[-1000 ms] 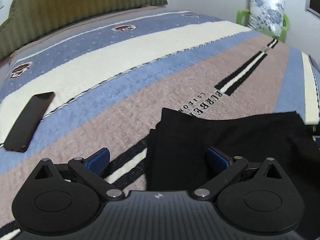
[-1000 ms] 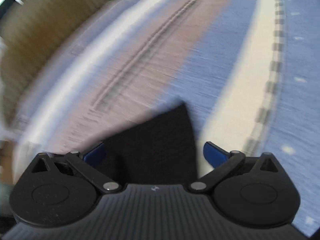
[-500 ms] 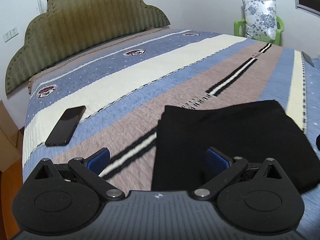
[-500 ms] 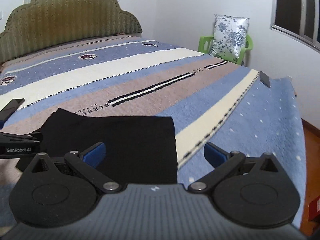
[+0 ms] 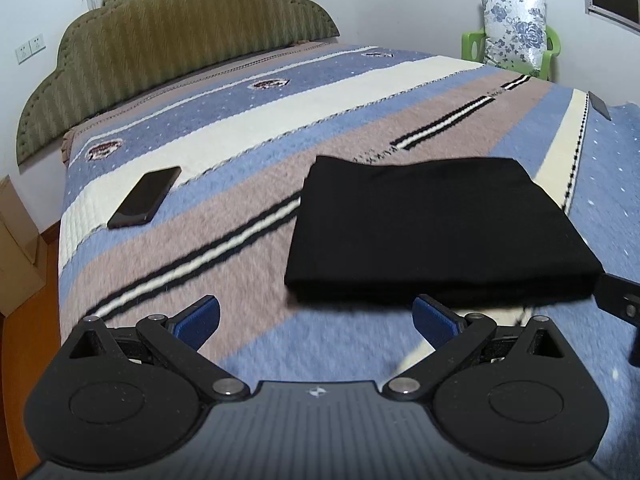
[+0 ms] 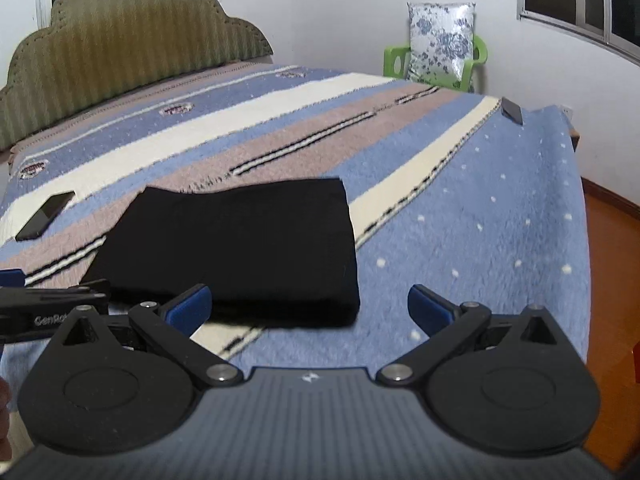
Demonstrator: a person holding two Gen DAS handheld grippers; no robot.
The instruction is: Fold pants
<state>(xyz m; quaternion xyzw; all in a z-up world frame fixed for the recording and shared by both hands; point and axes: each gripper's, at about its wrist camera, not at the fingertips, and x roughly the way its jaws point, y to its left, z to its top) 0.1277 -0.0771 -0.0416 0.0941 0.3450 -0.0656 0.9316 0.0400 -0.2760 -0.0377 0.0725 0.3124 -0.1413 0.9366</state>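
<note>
The black pants [image 5: 432, 228] lie folded into a flat rectangle on the striped bedspread [image 5: 248, 148]; they also show in the right wrist view [image 6: 240, 248]. My left gripper [image 5: 316, 316] is open and empty, held back from the pants' near edge. My right gripper [image 6: 308, 306] is open and empty, off the pants' near right corner. Part of the left gripper [image 6: 52, 306] shows at the left edge of the right wrist view.
A black phone [image 5: 146, 196] lies on the bedspread to the left of the pants. A small dark object [image 6: 512, 110] sits near the far right bed edge. A green headboard [image 5: 172, 44] and a green chair with a floral cushion [image 6: 440, 46] stand behind. The wood floor [image 6: 608, 264] lies right of the bed.
Both grippers have pulled back and up from the pants, which now lie farther away and in full view. Both stay open.
</note>
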